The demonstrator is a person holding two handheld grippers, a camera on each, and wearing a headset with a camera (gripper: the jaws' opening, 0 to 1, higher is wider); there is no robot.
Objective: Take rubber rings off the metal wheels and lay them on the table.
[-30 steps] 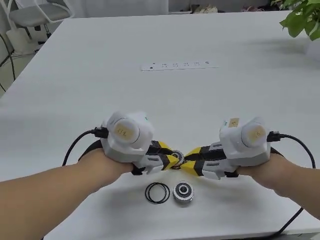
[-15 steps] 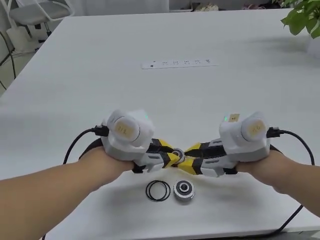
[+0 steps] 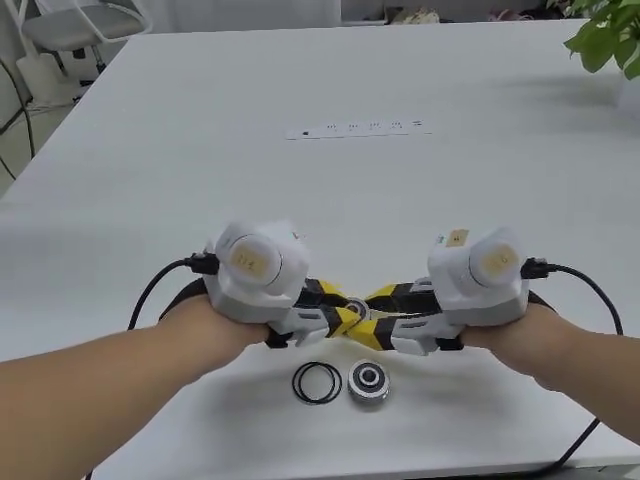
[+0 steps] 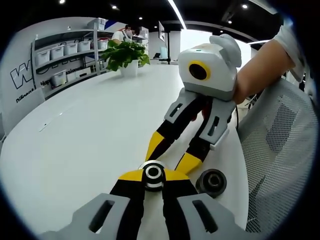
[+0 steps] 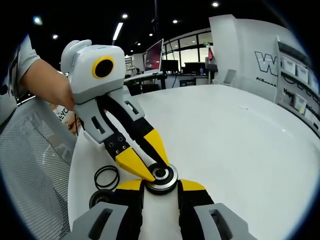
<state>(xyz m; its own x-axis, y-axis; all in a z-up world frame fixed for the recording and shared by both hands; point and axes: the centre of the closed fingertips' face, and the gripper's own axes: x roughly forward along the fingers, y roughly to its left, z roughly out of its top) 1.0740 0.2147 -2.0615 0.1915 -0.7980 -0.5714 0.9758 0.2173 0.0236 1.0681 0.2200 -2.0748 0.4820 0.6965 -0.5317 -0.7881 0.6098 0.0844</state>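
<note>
Yellow-tipped jaws of left gripper and right gripper both clamp one metal wheel held between them, loose rubber rings lying just beneath; uneven pull may pop the wheel free.

Head view looks down; gripper views face each other closely, sharing the wheel.

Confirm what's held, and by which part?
One metal wheel, pinched at its rim from opposite sides by both the left gripper and the right gripper.
</note>
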